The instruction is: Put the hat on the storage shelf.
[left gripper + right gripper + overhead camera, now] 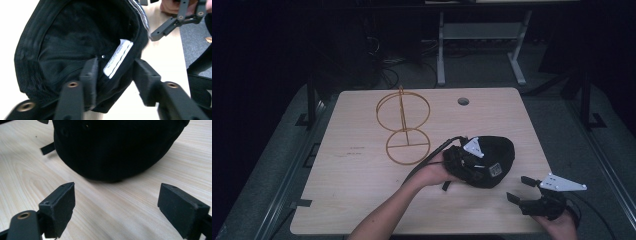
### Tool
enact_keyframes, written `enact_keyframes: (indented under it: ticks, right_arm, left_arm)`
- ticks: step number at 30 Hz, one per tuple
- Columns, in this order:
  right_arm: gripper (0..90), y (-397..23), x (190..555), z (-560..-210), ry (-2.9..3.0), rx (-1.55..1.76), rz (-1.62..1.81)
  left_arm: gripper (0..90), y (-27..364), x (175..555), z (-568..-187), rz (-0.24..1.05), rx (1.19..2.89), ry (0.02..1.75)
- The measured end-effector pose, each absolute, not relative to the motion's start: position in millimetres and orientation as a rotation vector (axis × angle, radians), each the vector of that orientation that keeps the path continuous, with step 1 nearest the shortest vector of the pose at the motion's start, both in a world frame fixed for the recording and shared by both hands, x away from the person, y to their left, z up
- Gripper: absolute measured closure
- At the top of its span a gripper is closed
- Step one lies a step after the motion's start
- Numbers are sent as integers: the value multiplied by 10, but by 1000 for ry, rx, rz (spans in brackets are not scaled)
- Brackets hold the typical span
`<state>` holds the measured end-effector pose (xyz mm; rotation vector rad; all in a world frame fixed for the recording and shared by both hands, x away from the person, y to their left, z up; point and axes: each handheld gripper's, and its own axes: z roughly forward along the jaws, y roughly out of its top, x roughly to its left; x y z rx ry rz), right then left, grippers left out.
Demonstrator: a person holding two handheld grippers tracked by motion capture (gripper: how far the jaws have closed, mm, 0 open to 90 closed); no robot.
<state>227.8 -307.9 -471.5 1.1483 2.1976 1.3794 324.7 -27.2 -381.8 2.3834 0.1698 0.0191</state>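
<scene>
Black cap [492,160] on desk [362,200]: left gripper [113,72] jaws straddle its rim, unclosed; right gripper [116,205] open, near. Next: clamp.

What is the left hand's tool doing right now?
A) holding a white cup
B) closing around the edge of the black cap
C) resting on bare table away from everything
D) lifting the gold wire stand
B: in the left gripper view the left tool has its jaws on either side of the black cap rim, near the white label; whether they actually pinch it is unclear.
</scene>
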Motion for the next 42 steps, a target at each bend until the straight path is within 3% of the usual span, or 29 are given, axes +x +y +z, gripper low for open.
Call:
enact_keyframes:
  ticks: [5,11,35,42]
  right_arm:
    - [142,-3073,2273,-4707,2195,1132,1387]
    - [142,-3046,2250,-4702,2204,1096,1400]
    - [149,-2751,2272,-4449,2086,1014,1531]
    - [200,-2742,2277,-4370,2028,985,1582]
  left_arm:
    - [736,-293,3234,-3759,22,2381,143]
    - [783,-340,3224,-3667,30,2361,118]
    - [806,-254,3301,-3089,-35,2173,170]
    - [806,-352,3224,-2989,-45,2172,120]
